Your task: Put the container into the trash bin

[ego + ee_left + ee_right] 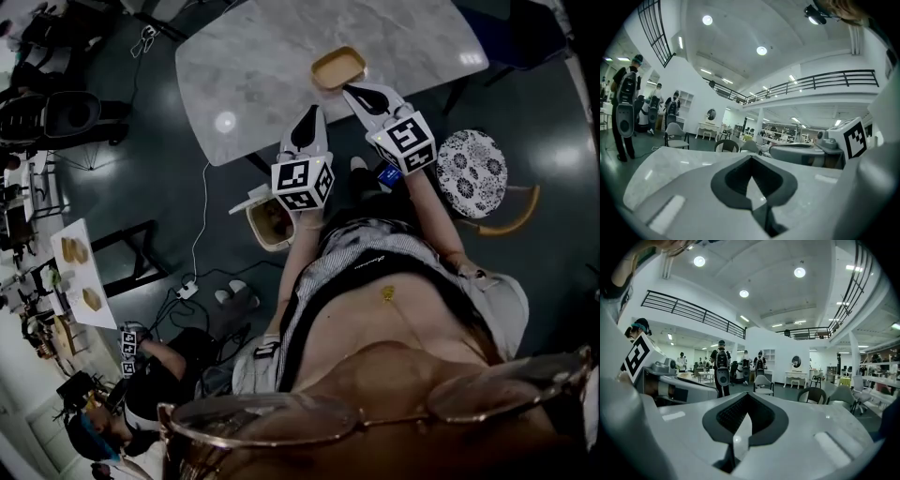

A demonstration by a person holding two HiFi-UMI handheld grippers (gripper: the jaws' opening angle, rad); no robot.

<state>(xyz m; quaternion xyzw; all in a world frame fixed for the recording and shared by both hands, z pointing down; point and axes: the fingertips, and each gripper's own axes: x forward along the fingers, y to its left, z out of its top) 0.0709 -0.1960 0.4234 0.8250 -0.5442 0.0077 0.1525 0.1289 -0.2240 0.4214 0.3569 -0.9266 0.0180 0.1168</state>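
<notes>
A shallow tan container (337, 67) lies on the marble table (253, 75) near its front edge. My right gripper (360, 94) is shut and empty, its tip just short of the container's near side. My left gripper (308, 122) is also shut and empty, over the table edge to the left of the container. The trash bin (269, 222) stands on the floor below the left gripper, with its white lid tipped open. In the left gripper view the shut left gripper (751, 161) points across the table top (670, 164). The right gripper view shows the shut right gripper (747, 397) over the same marble.
A round patterned stool (472, 173) stands to my right. Cables and a power strip (187, 289) lie on the floor left of the bin. A person (141, 375) sits at lower left beside a small white table (80, 272). People with backpacks (722, 366) stand across the hall.
</notes>
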